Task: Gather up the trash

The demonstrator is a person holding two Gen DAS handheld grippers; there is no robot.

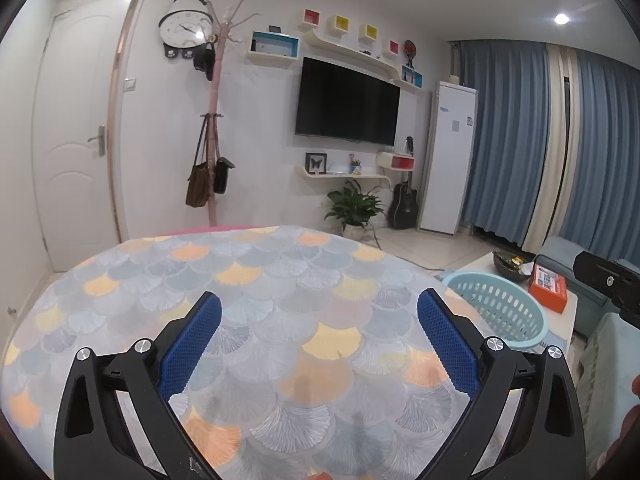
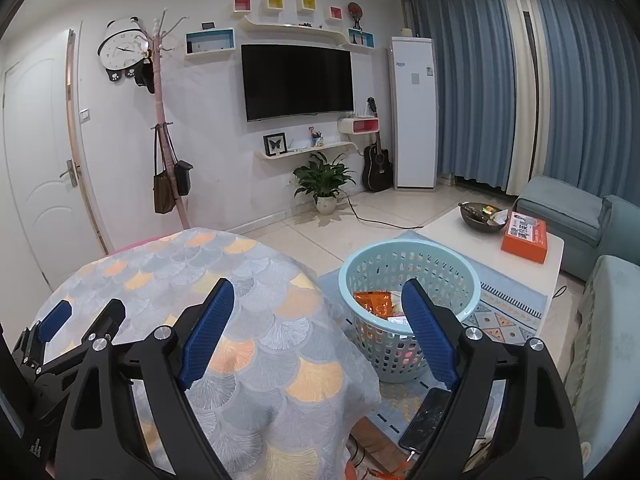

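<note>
The trash sits in the pale blue basket (image 2: pixel 408 312) — an orange wrapper (image 2: pixel 374 302) and some paler scraps (image 2: pixel 396 318) lie on its bottom, seen through the open rim just ahead of the right gripper (image 2: pixel 320 334) and below it. The basket stands on the patterned rug (image 2: pixel 508 312) right beside the edge of the cloth-covered table (image 2: pixel 256 320), presumably so that anything gathered off the cloth can go over the edge and into it.

The right gripper is spread wide with nothing between its blue pads (image 2: pixel 208 332); its right finger overlaps the basket's opening in this view, its left one is over the cloth. That reads as a hand that is free above the bin, not one carrying anything.

The left gripper (image 1: pixel 320 344) is also fully spread and empty, hovering over the middle of the table; the basket (image 1: pixel 500 304) is off to its right. The cloth ahead of it and between its fingers shows only the fan pattern — no litter that I can make out, so the table's share looks done.

Farther right of the right gripper, a white coffee table (image 2: pixel 472 236) carries a dark bowl (image 2: pixel 480 216) of bits and an orange box (image 2: pixel 526 236). A dark phone (image 2: pixel 426 420) lies on the floor by the basket, under the right finger.
</note>
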